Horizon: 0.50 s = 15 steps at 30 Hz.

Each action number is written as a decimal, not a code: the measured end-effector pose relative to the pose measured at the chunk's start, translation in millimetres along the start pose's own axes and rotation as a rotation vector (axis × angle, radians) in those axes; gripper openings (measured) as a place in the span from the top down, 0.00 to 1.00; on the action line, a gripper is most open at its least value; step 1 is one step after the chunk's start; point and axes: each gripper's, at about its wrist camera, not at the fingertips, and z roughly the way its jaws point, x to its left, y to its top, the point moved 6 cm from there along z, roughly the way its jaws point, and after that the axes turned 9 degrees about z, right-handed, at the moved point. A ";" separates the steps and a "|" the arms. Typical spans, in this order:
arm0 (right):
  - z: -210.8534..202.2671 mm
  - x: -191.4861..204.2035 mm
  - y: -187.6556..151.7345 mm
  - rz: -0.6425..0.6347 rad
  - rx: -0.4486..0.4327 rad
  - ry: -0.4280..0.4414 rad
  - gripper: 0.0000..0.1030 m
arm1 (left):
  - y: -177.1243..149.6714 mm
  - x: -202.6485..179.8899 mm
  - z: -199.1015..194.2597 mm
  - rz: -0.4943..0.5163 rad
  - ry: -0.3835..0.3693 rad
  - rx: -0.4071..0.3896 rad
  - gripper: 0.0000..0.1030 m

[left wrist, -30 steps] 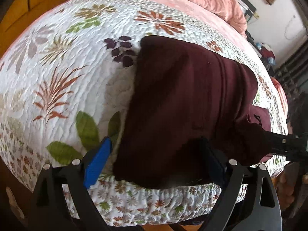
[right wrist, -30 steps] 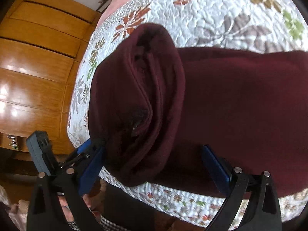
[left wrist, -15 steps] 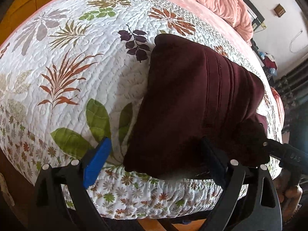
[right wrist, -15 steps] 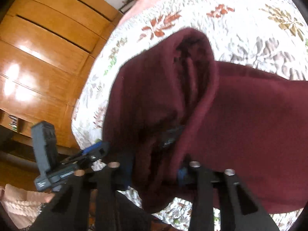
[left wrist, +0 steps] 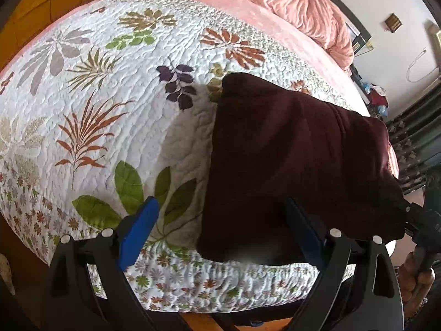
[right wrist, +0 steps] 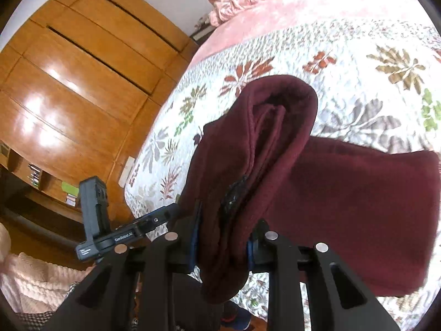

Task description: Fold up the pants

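Observation:
Dark maroon pants (left wrist: 289, 151) lie folded on the floral quilt (left wrist: 110, 82) near the bed's front edge. My left gripper (left wrist: 220, 204) hangs open just above that edge. Its left blue pad (left wrist: 137, 229) is over bare quilt, and its right finger sits against the pants' near hem. In the right wrist view my right gripper (right wrist: 226, 220) is closing on the bunched end of the pants (right wrist: 344, 193). Its pads press the fabric, and that end is raised into a hump off the quilt. The right gripper's black tip (left wrist: 413, 212) shows at the pants' right corner.
A crumpled pink blanket (left wrist: 303, 5) lies at the far end of the bed. A wooden wardrobe (right wrist: 69, 82) stands beside the bed. Dark curtains (left wrist: 413, 143) hang at the right. A hand (left wrist: 416, 273) holds the right gripper's handle. The quilt's front edge drops to the floor.
The right gripper went from wide open to shut on the pants' end and lifted it off the quilt. The left gripper rose a little and stayed open.

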 end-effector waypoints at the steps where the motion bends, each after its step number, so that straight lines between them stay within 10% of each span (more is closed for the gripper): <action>1: -5.1 -0.8 0.2 0.000 -0.009 0.000 0.75 | 1.5 -3.6 -1.0 0.005 -0.005 0.000 0.11; 15: -91.4 -82.9 14.4 0.079 -0.099 -0.101 0.76 | -0.2 -72.6 25.0 0.170 -0.028 0.052 0.11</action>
